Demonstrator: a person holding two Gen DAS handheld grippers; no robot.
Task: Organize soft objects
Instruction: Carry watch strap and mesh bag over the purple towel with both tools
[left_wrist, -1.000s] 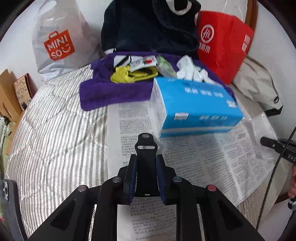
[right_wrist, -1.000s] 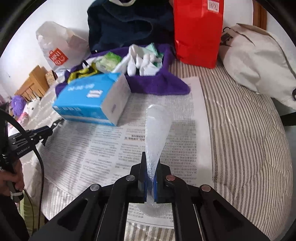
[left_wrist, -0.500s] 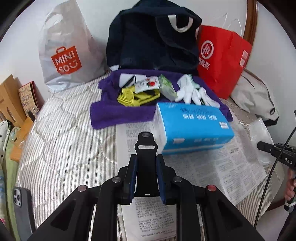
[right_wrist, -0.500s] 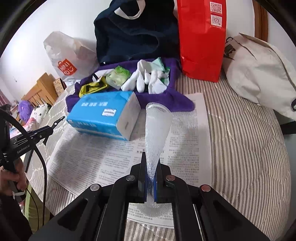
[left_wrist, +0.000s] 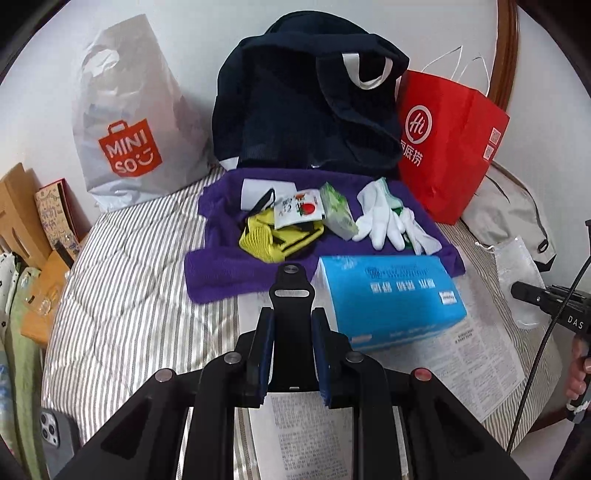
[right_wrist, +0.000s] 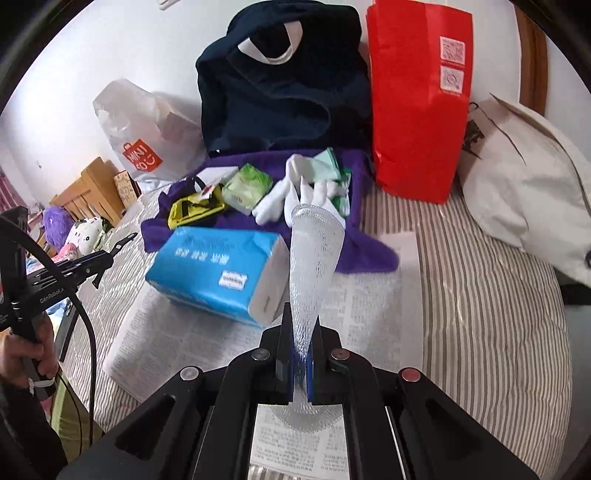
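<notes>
My right gripper (right_wrist: 300, 365) is shut on a white mesh foam sleeve (right_wrist: 314, 254) and holds it above the newspaper (right_wrist: 362, 306); the sleeve also shows in the left wrist view (left_wrist: 517, 273). My left gripper (left_wrist: 291, 354) holds a black flat clip-like piece (left_wrist: 291, 317) between its pads, above the newspaper (left_wrist: 476, 354). A blue tissue pack (left_wrist: 388, 295) lies on the paper. Behind it a purple towel (left_wrist: 221, 273) carries white gloves (left_wrist: 384, 218), a green wipes pack (left_wrist: 338, 214), a yellow mesh item (left_wrist: 266, 240) and a snack packet (left_wrist: 299, 210).
A dark navy bag (left_wrist: 306, 110), a red paper bag (left_wrist: 447, 147), a white Miniso bag (left_wrist: 129, 122) and a beige bag (right_wrist: 528, 184) stand along the wall. Striped bedding (left_wrist: 129, 295) covers the bed. A phone (left_wrist: 55, 439) lies at the near left edge.
Both grippers have pulled back and risen, so the tissue pack and towel look smaller and farther. The right gripper still holds the mesh sleeve; the left still holds the black piece.
</notes>
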